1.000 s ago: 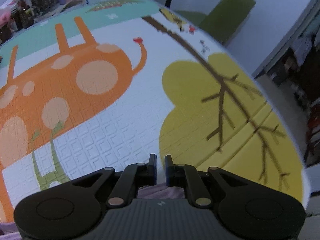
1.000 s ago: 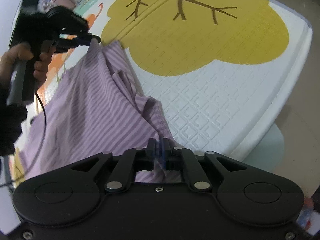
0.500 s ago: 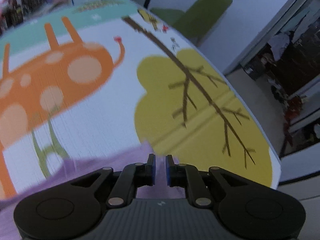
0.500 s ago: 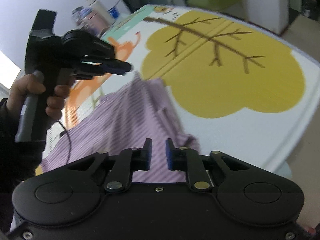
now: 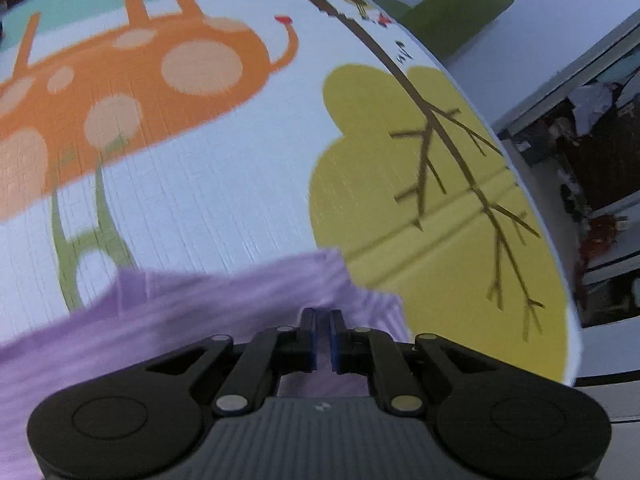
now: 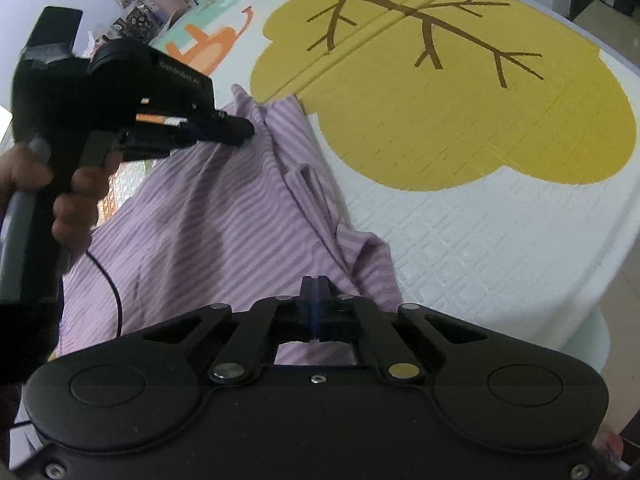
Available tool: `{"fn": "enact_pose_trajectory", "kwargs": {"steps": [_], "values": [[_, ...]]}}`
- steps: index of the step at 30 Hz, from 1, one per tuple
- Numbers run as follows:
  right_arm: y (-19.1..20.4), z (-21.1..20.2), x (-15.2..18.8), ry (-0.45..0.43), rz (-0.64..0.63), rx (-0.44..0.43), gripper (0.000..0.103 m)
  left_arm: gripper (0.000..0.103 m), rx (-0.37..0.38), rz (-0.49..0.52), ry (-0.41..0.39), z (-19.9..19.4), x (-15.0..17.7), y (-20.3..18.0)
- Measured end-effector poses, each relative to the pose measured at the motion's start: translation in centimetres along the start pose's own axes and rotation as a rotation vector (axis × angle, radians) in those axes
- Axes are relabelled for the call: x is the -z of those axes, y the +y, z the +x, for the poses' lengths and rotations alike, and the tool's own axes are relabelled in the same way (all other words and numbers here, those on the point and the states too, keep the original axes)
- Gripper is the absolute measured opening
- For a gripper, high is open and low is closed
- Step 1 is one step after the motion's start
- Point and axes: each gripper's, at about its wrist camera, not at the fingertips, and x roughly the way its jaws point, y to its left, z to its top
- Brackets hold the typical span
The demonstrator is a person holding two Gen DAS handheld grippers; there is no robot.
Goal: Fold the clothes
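the right claw [image 6: 316,300] has just snapped closed on the purple shirt's [image 6: 224,216] near edge. the left claw [image 6: 240,134] stays pinched on its far corner by the yellow tree [image 6: 460,92], so a fold can likely start.

soft striped purple cloth garment [image 6: 208,232] on an embossed, matt foam mat [image 6: 460,232].

We can make out one line of small pale lettering on the black plastic body of the left hand-held gripper [image 6: 236,130], running along its upper side behind the fingers, but it is too small and blurred for us to read.
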Motion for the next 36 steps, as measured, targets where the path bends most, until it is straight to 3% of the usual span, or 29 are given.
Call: {"fn": "enact_pose_trajectory", "kwargs": {"steps": [6,10,13,20,31,36], "values": [[-0.6,-0.5,0.7,0.003,-0.030,0.057,0.000,0.008,-0.033,0.001,-0.041,0.3,-1.7,0.2],[-1.1,-0.4,1.1,0.018,-0.042,0.064,0.000,0.010,-0.117,0.026,-0.061,0.5,-3.1,0.2],[-0.8,-0.4,1.3,0.017,-0.066,0.078,0.000,0.010,-0.052,-0.036,-0.079,-0.8,-3.5,1.3],[-0.7,-1.0,0.8,0.018,-0.053,0.069,0.001,0.011,0.003,-0.054,-0.157,-6.3,-1.9,3.3],[3.6,-2.5,-1.4,-0.045,-0.173,0.018,0.002,0.014,0.032,-0.203,-0.109,-9.0,3.2,9.4],[5.6,-0.6,-1.8,-0.009,-0.214,0.004,0.002,0.015,0.117,-0.262,-0.044,-7.9,5.9,9.7]]}}
